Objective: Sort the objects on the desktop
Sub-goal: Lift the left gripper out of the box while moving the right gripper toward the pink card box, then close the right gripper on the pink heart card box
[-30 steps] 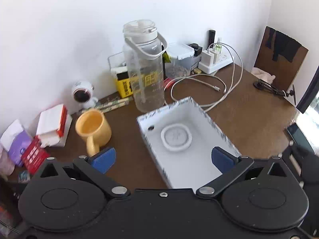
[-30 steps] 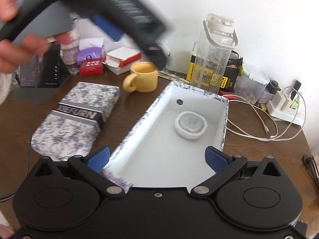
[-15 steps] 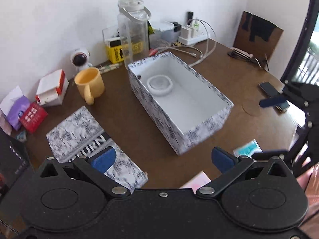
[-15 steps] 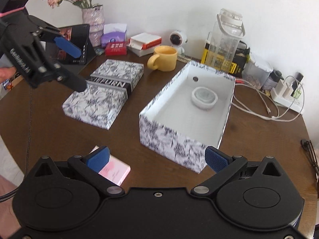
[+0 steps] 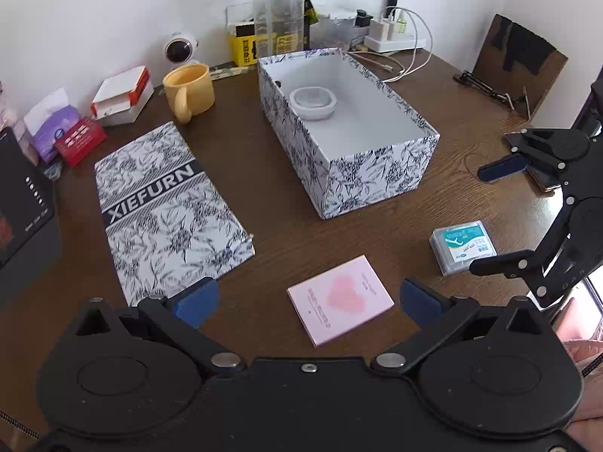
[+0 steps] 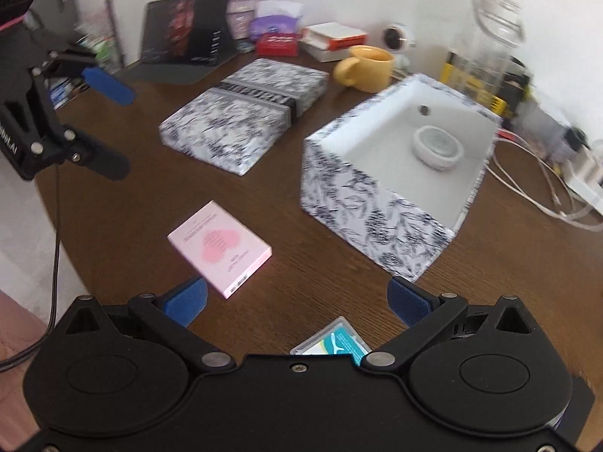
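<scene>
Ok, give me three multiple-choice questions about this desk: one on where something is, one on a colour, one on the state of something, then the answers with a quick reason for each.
1. Where is the white ring-shaped dish?
A. Inside the open patterned box
B. On the box lid
C. Beside the pink booklet

2. What colour is the mug?
A. Red
B. Yellow
C. Green

3. How are the left tongs?
A. Shut on the pink booklet
B. Shut on the small teal-labelled packet
C. Open and holding nothing

Answers: 1 A, the dish sits on the box's white floor near its far end. 2 B, the mug near the wall is yellow. 3 C, the blue fingertips stand wide apart, with the booklet lying flat on the table between them.
</scene>
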